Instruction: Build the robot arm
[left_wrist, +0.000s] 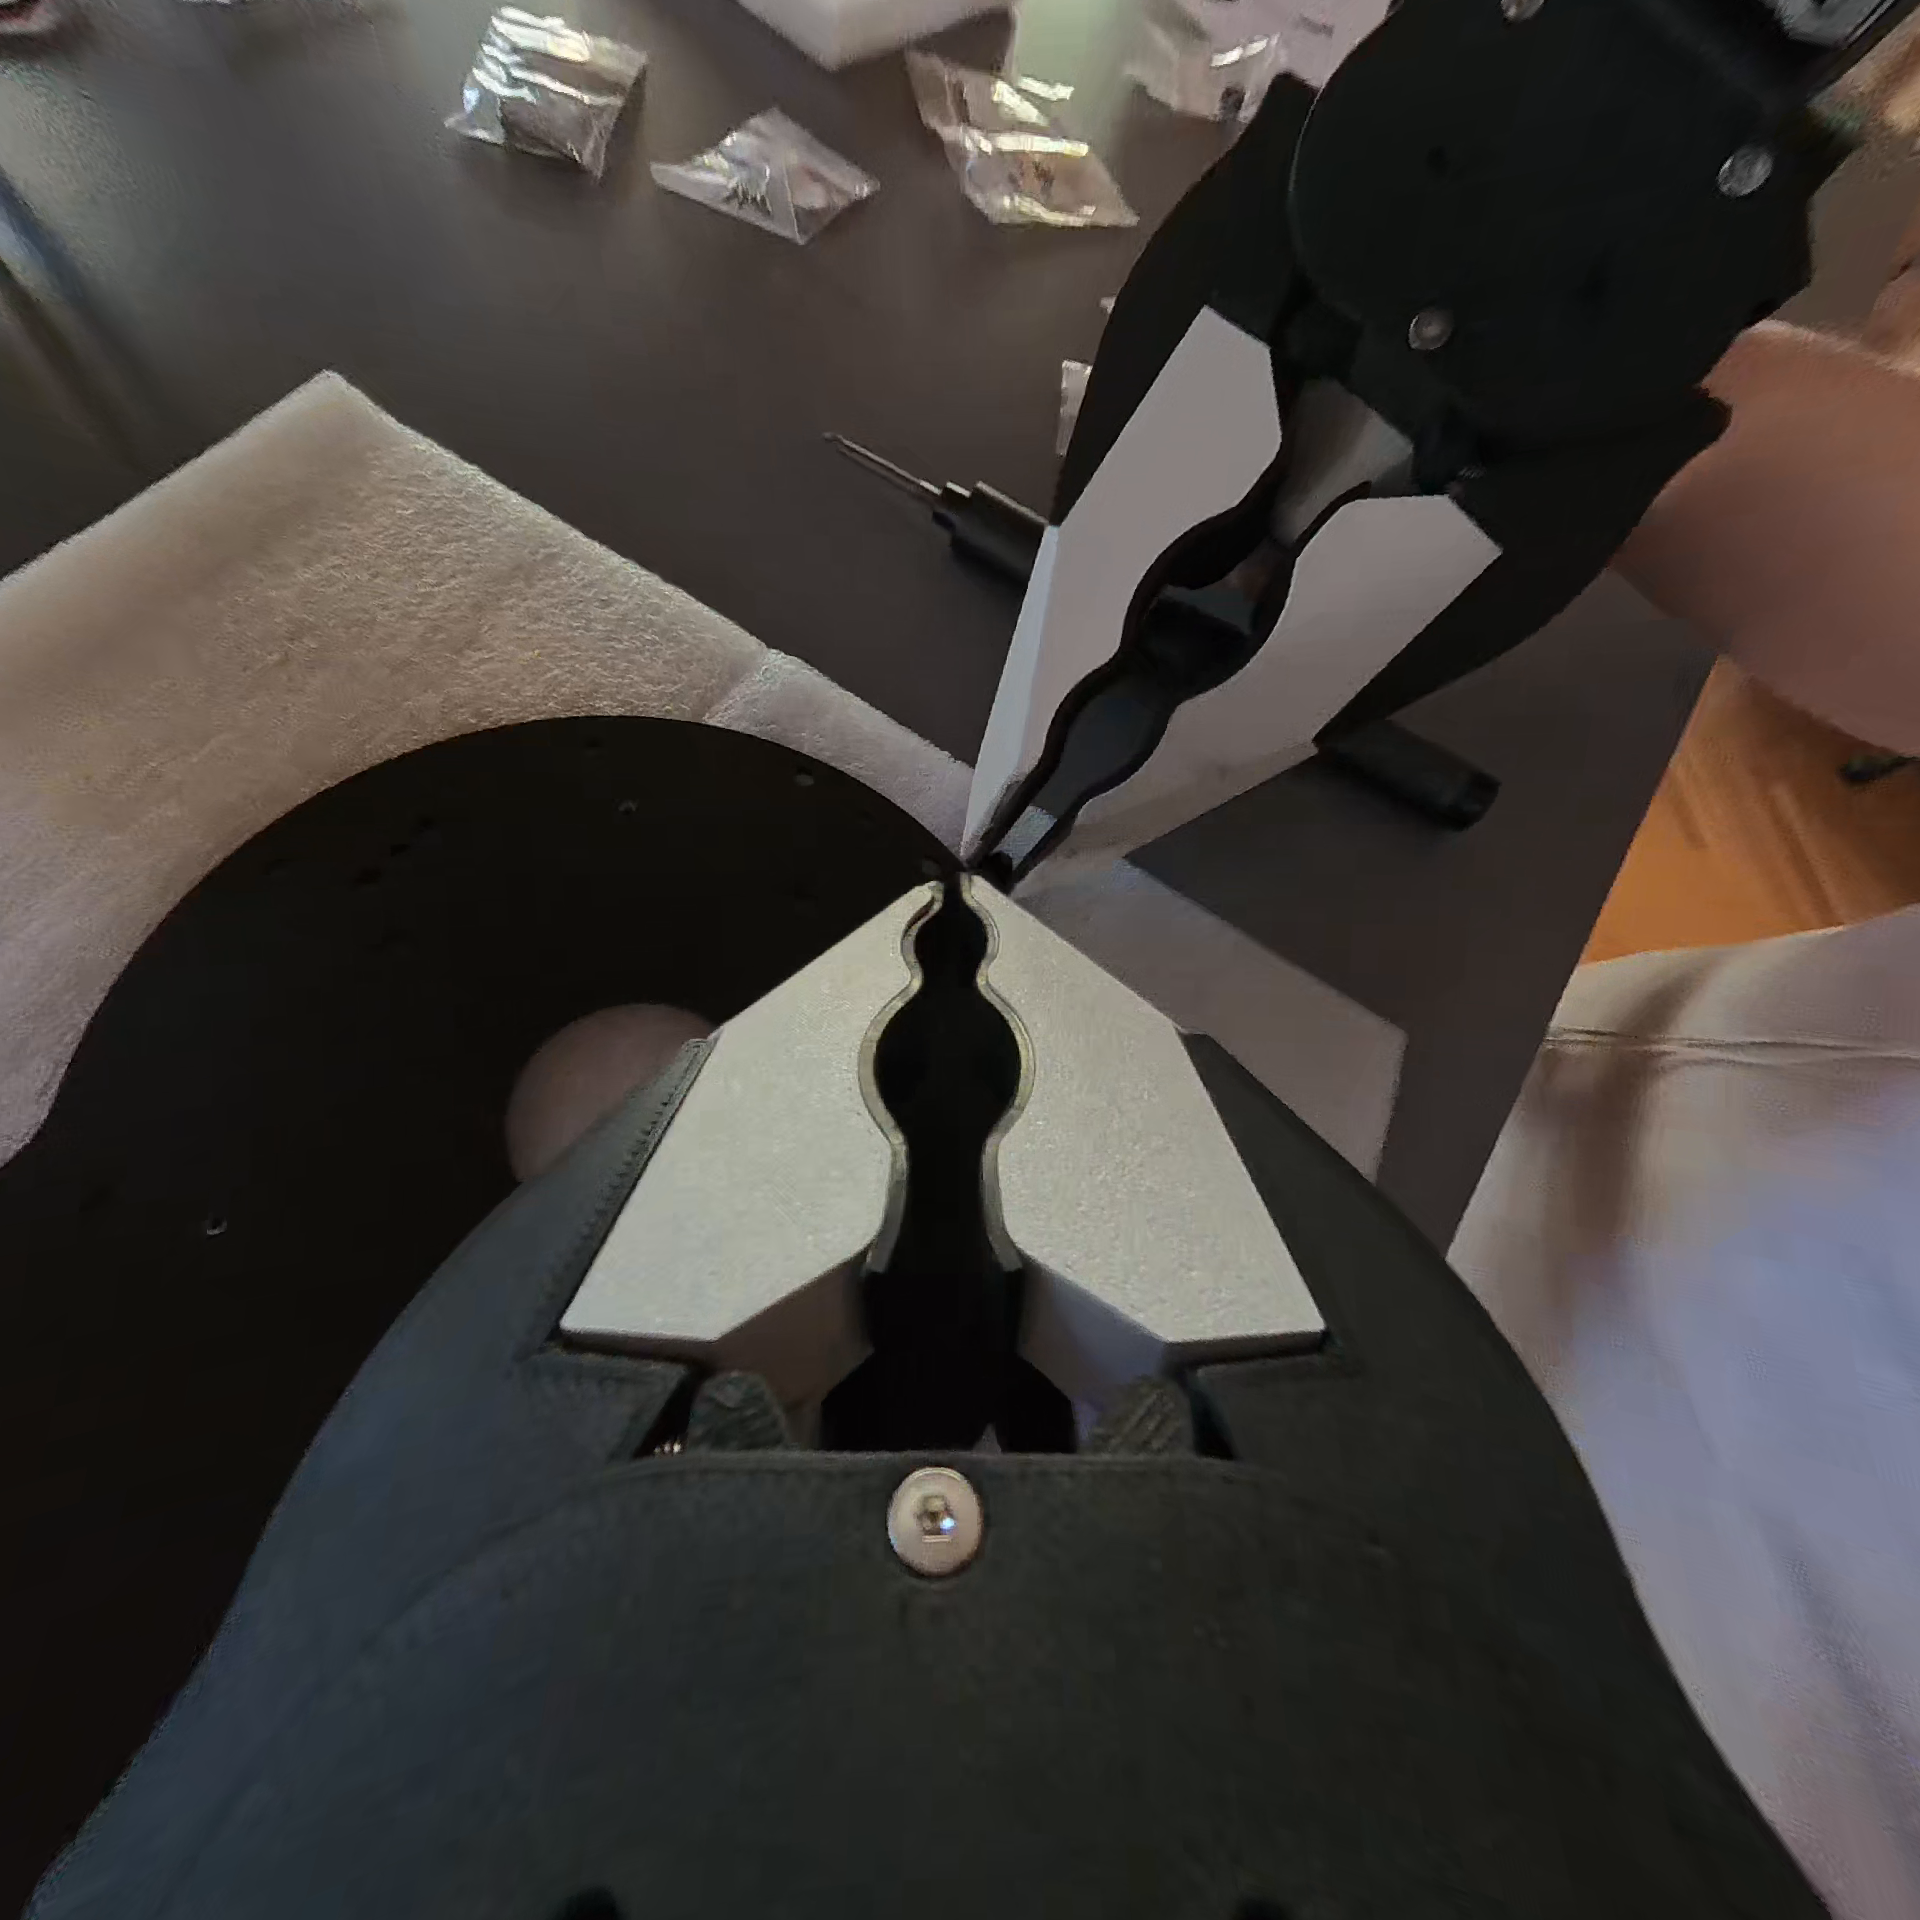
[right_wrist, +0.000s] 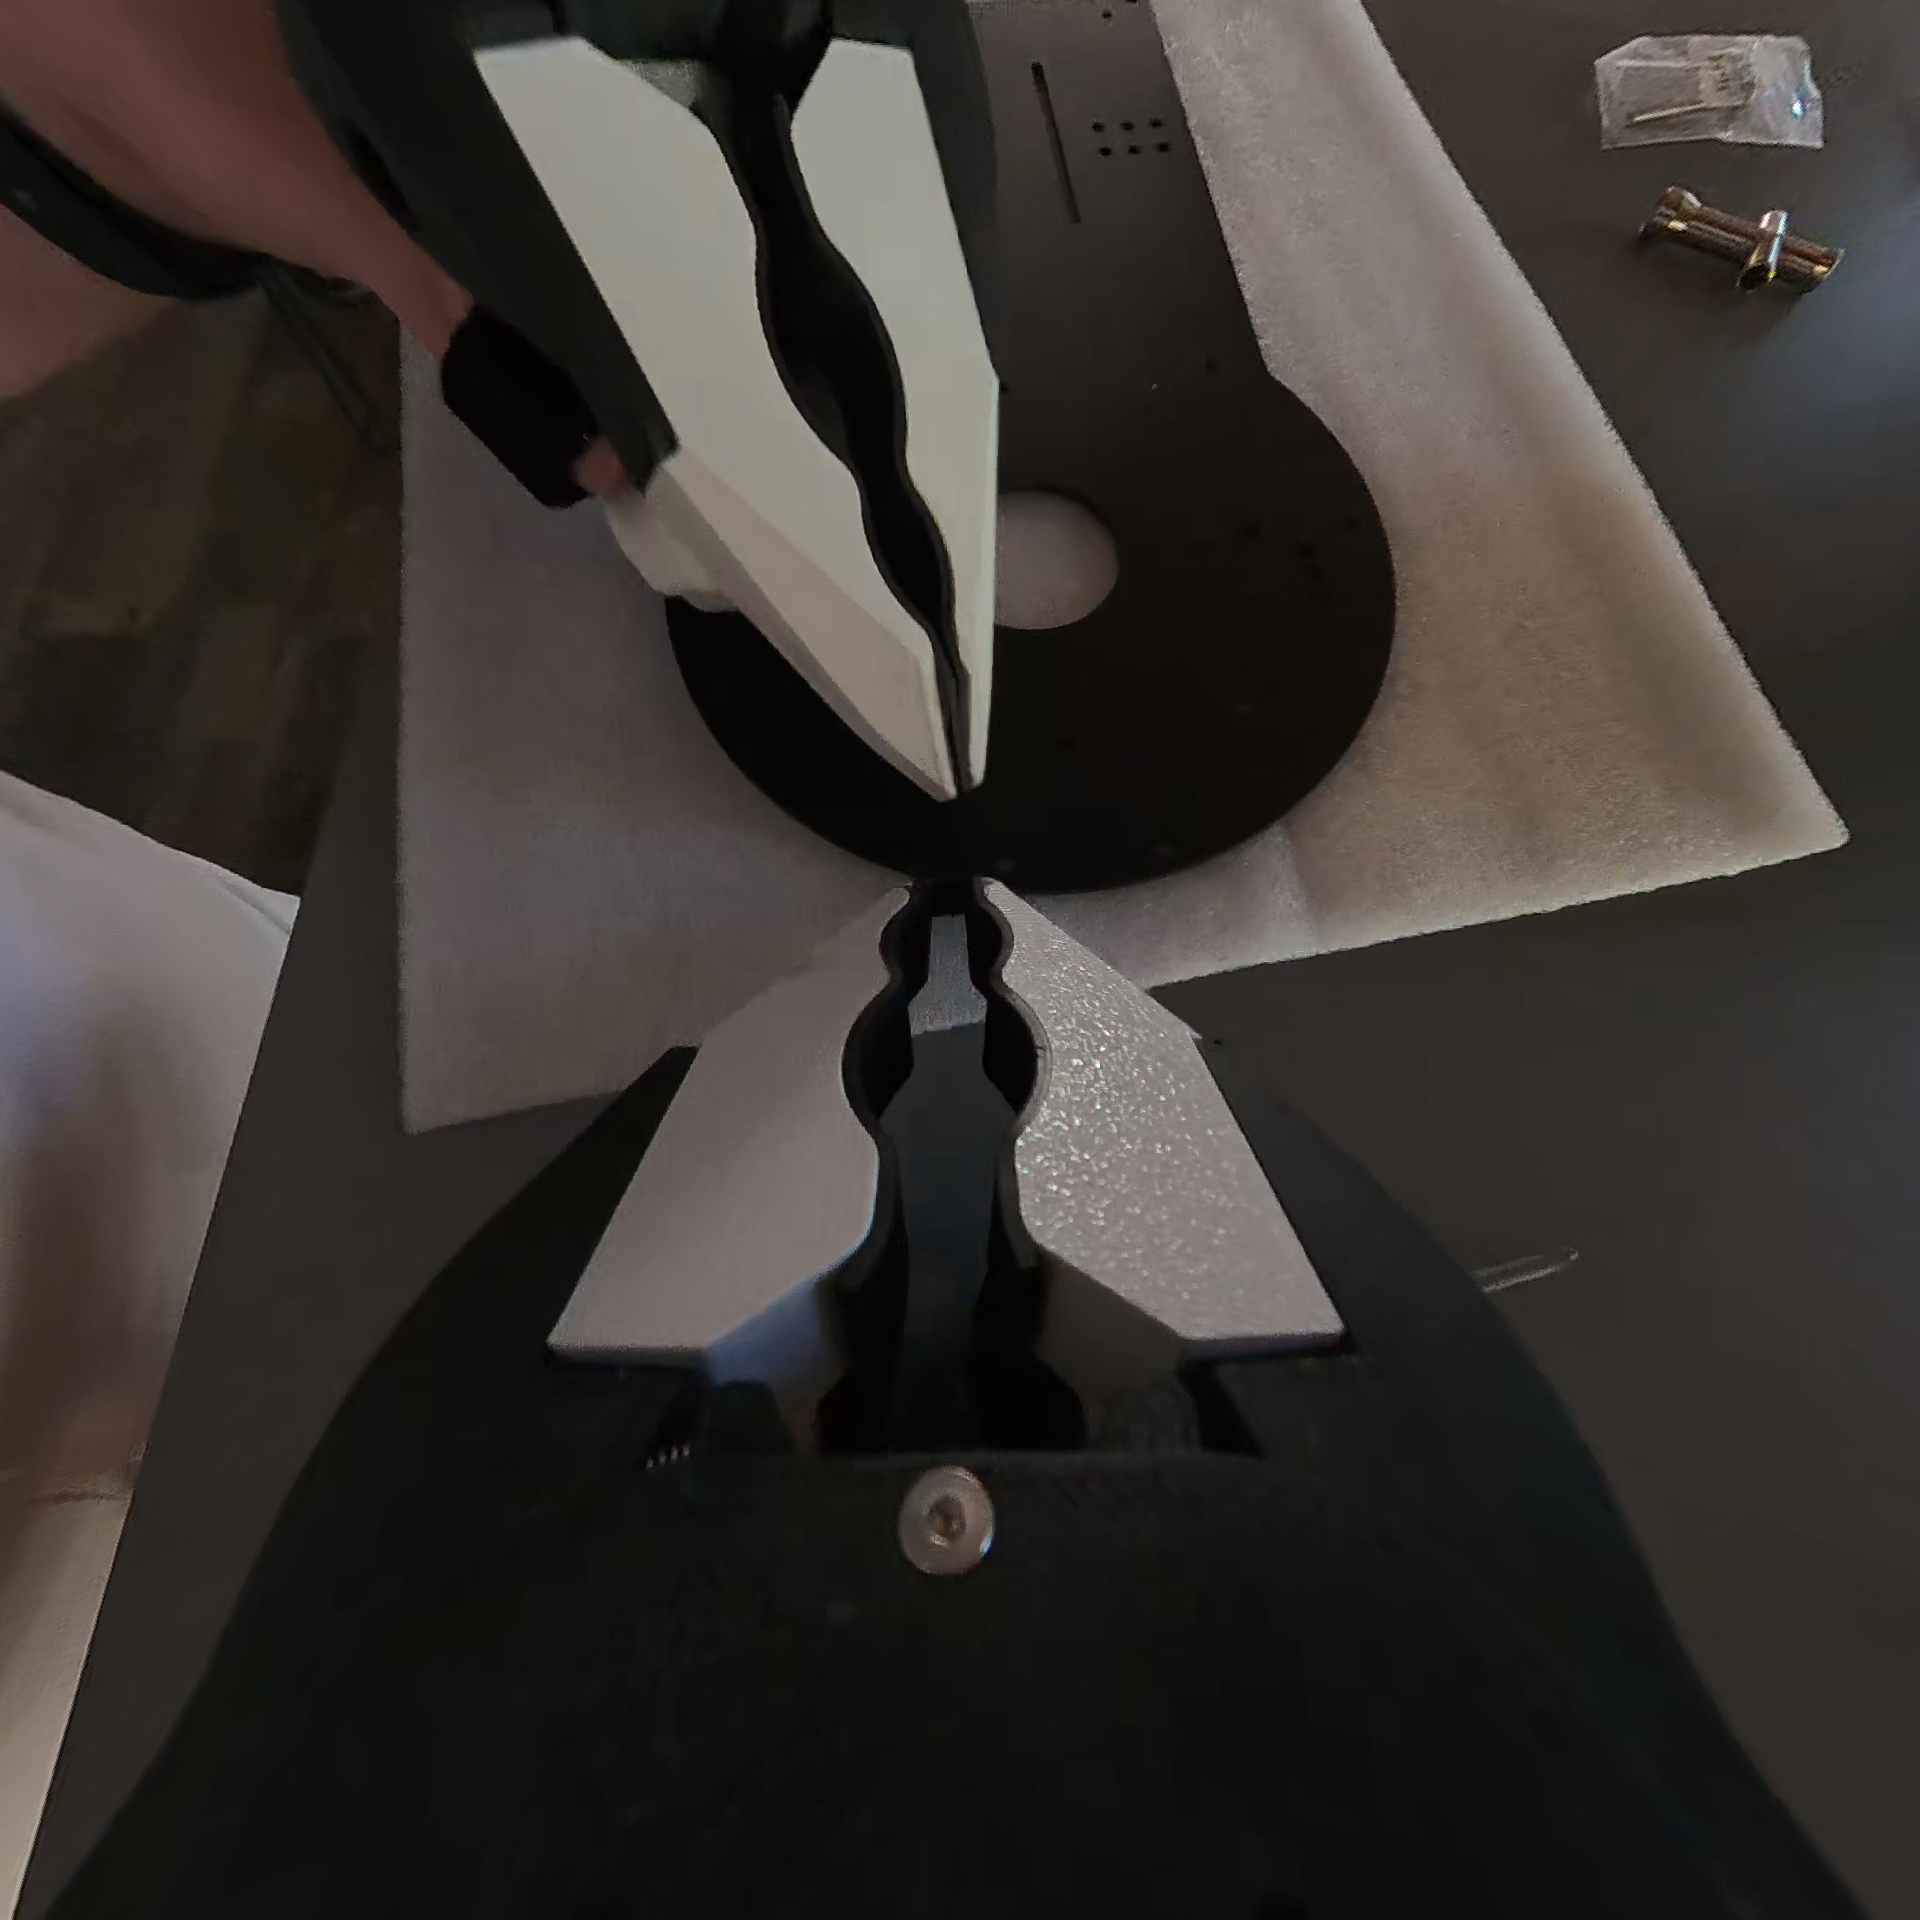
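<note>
The left gripper (left_wrist: 951, 883) fills the lower middle of its own view, its white fingers drawn together until the tips nearly touch; whether anything tiny sits between them I cannot tell. Its tips sit over the right-hand edge of a black metal plate (left_wrist: 416, 935), a flat disc-shaped piece with small drilled holes and a round central opening, at the left of the frame. The plate lies on a white foam sheet (left_wrist: 312, 582) spread over a dark table (left_wrist: 623, 332).

The right gripper (left_wrist: 997, 857) comes in from the upper right of the left view, its tips meeting the left one's tips at the plate's rim. Its fingers are almost closed, and a small dark object appears pinched at the very tip, too small to identify. In its own view the right gripper (right_wrist: 948, 888) sits at lower centre, with a narrow gap between the tips, right at the near edge of the plate (right_wrist: 1247, 675). The left gripper (right_wrist: 961, 790) descends from the upper left there.

Behind the right gripper in the left view lies a dark screwdriver (left_wrist: 935, 499). Clear plastic bags (left_wrist: 769, 171) of small parts are scattered along the top of that frame. At the upper right of the right view, a brass-coloured metal fitting (right_wrist: 1745, 244) lies near another clear bag (right_wrist: 1704, 88).
</note>
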